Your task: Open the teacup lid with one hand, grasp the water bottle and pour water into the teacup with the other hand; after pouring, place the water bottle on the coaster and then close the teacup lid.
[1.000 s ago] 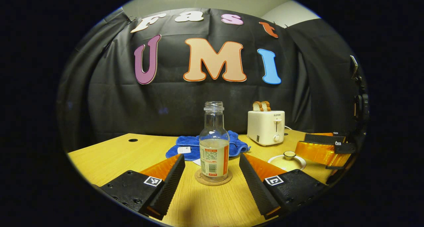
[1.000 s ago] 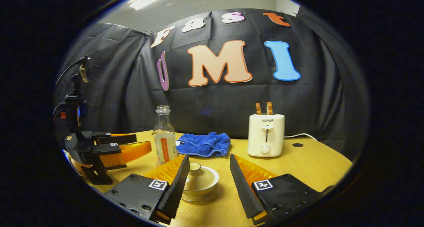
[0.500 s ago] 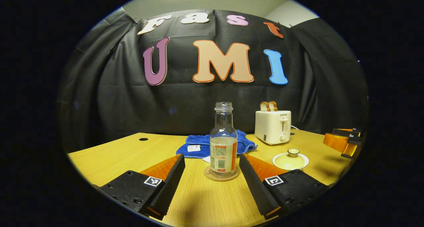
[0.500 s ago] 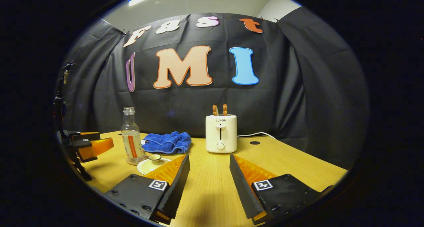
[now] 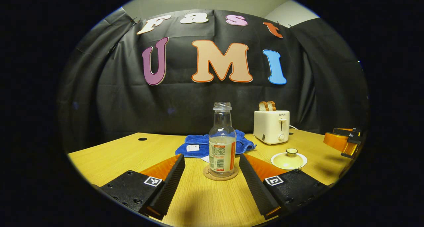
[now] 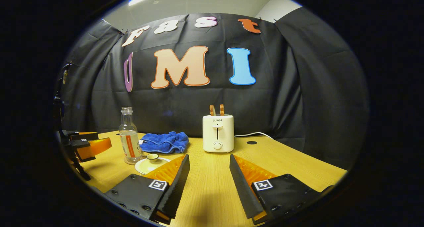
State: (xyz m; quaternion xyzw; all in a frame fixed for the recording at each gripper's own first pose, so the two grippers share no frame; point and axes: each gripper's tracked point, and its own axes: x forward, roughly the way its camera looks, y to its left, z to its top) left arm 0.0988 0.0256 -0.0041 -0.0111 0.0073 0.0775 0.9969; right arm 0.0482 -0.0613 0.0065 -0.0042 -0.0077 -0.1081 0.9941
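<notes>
moved: your right gripper [image 6: 207, 174] has pulled back from the teacup [image 6: 149, 164]
grippers: your left gripper [image 5: 212, 174] and right both gape, empty
bottle [image 5: 222, 142]: upright on coaster [image 5: 220, 175]
lid [image 5: 289, 159]: on teacup

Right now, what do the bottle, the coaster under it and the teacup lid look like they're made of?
Water bottle: clear and glossy, see-through above the water line, printed label; glass or hard plastic, can't tell which.
Coaster: matte tan with a speckled edge, probably cork.
Teacup lid: smooth, pale, glazed sheen with a small knob, likely ceramic or porcelain.
</notes>
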